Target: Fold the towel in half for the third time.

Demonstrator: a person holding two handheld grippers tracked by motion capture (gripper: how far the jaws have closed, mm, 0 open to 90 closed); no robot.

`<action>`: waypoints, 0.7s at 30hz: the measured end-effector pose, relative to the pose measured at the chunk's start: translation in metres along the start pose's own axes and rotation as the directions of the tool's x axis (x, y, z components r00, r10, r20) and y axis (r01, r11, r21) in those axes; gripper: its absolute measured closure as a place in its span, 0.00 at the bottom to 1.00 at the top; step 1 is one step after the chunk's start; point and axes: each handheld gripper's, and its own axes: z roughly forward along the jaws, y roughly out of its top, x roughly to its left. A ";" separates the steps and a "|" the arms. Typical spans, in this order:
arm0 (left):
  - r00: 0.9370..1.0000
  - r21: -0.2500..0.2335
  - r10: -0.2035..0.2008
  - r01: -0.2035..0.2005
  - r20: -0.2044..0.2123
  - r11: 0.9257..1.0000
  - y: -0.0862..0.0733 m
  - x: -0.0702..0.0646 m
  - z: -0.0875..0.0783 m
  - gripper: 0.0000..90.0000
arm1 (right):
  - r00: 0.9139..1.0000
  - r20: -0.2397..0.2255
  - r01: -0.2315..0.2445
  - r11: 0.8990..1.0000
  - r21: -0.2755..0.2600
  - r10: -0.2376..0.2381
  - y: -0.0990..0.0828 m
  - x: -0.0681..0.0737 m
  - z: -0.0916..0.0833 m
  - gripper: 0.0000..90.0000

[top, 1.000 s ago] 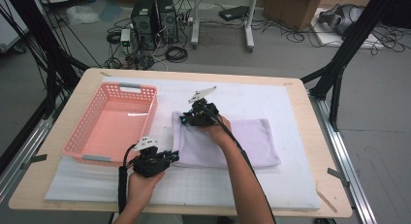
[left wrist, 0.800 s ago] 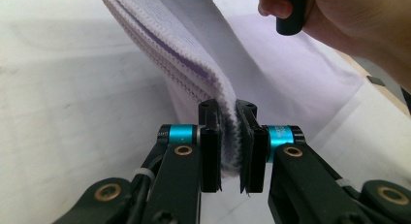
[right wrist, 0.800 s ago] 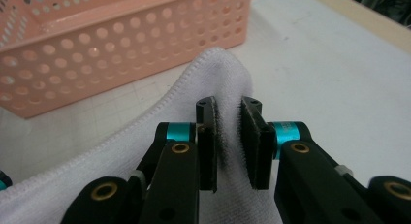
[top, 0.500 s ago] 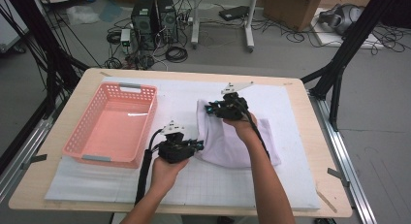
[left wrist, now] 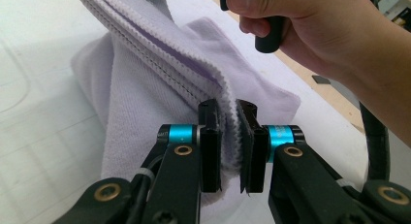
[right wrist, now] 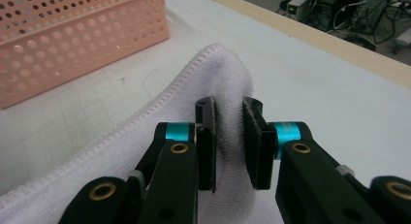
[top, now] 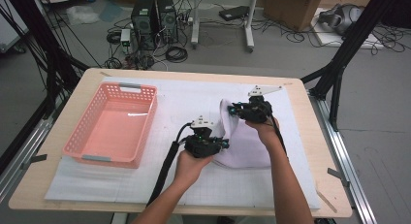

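A pale lilac towel [top: 245, 149] lies right of centre on the white mat, its left edge lifted off the surface. My left gripper [top: 224, 142] is shut on the near corner of that edge; in the left gripper view the hemmed towel [left wrist: 160, 83] is pinched between the pads at my left gripper [left wrist: 228, 112]. My right gripper [top: 233, 109] is shut on the far corner, held higher. In the right gripper view the towel [right wrist: 160, 122] bunches between the jaws of my right gripper [right wrist: 229, 107]. The raised edge stretches between both grippers.
A pink perforated basket [top: 114, 124] stands at the left of the table, also as the basket [right wrist: 77, 35] in the right gripper view. The white gridded mat [top: 179, 100] covers most of the wooden table [top: 92, 76]. Cables and computer boxes lie on the floor beyond.
Both grippers have carried the towel's left edge up and to the right, folding it over the rest of the towel. Both stay shut on it.
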 end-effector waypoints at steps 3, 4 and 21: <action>1.000 0.010 0.007 -0.007 0.008 1.000 0.001 -0.006 0.012 0.90 | 1.000 0.016 -0.006 1.000 0.003 0.006 -0.006 -0.005 -0.007 0.86; 1.000 0.015 0.008 -0.008 0.012 1.000 0.002 -0.008 0.016 0.90 | 1.000 0.019 -0.009 1.000 0.006 0.009 -0.008 -0.007 -0.009 0.86; 0.999 0.048 0.003 -0.006 0.045 0.999 0.003 -0.030 0.071 0.89 | 0.993 0.106 -0.060 0.997 0.056 0.053 -0.047 -0.038 -0.036 0.85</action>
